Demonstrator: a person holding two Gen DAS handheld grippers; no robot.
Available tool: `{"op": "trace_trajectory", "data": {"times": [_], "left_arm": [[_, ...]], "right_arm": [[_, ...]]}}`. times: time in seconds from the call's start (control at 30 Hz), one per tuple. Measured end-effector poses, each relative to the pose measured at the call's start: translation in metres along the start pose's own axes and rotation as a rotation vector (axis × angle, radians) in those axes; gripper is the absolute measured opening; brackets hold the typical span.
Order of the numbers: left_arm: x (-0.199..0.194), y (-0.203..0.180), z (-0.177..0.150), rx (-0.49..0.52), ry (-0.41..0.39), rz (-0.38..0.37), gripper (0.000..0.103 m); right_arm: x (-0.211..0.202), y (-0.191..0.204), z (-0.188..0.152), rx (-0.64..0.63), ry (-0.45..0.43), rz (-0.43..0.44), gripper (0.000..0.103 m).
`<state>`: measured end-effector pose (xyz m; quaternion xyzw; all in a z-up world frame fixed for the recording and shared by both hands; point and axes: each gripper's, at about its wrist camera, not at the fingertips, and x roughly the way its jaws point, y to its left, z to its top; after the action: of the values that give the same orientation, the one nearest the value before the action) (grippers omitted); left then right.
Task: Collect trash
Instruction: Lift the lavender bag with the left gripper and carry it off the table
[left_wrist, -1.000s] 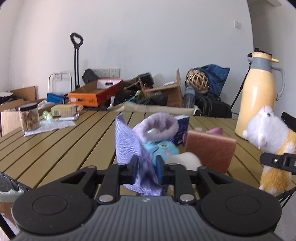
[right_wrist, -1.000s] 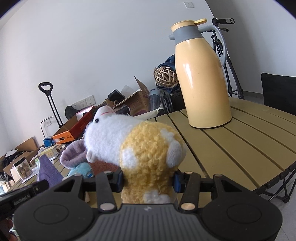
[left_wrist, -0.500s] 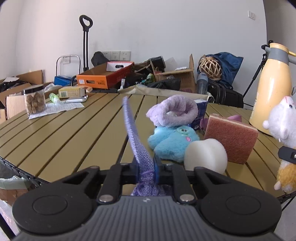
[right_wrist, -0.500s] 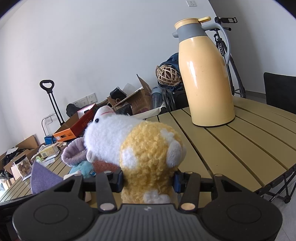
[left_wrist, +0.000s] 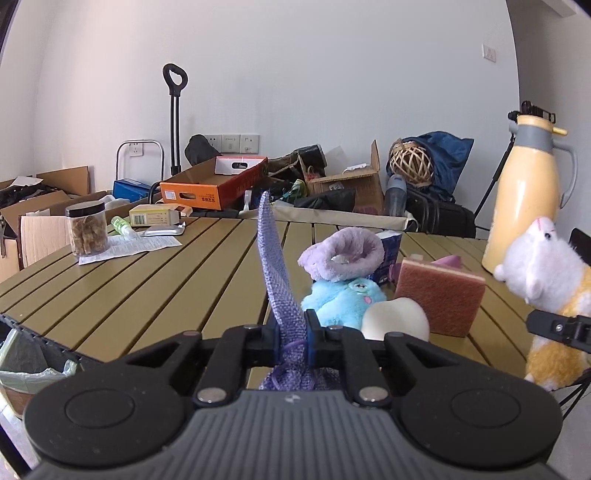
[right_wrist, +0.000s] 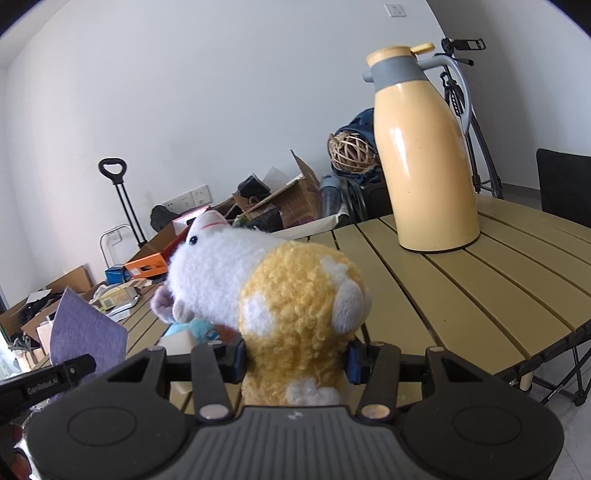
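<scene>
My left gripper (left_wrist: 291, 332) is shut on a purple woven cloth (left_wrist: 275, 258) that stands up edge-on above the near edge of the slatted table (left_wrist: 147, 291). The cloth also shows in the right wrist view (right_wrist: 83, 332). My right gripper (right_wrist: 295, 356) is shut on a white and yellow plush hamster (right_wrist: 280, 295), held at the table's near edge; it also shows in the left wrist view (left_wrist: 543, 280). A bin with a green liner (left_wrist: 26, 373) sits below the table's left edge.
On the table lie a lilac plush ring (left_wrist: 341, 253), a blue plush (left_wrist: 340, 299), a white lump (left_wrist: 395, 319), a pink sponge (left_wrist: 439, 295), a yellow thermos (right_wrist: 421, 155), a jar (left_wrist: 86, 229) and paper (left_wrist: 129, 245). Boxes and bags line the wall.
My left gripper has drawn back and lifted with the purple cloth, which now stands edge-on. My right gripper has lifted slightly, still holding the hamster.
</scene>
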<state>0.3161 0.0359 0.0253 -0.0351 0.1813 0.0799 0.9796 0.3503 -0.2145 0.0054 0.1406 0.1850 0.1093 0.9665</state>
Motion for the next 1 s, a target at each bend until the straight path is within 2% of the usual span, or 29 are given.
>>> {"op": "trace_trajectory", "data": {"times": [0.17,0.57,1.0], "left_arm": [[-0.025,0.011,-0.003,-0.021,0.000,-0.011,0.013],[-0.083,0.032,-0.026,-0.001,0.027,-0.005,0.013],[-0.113,0.038,-0.069,0.056,0.122,-0.014,0.013]], "right_arm": [[-0.021,0.008,-0.008,-0.025,-0.006,0.023,0.047],[-0.071,0.018,-0.041,-0.063,0.043,0.047,0.047],[-0.088,0.015,-0.082,-0.092,0.170,0.030,0.047]]}}
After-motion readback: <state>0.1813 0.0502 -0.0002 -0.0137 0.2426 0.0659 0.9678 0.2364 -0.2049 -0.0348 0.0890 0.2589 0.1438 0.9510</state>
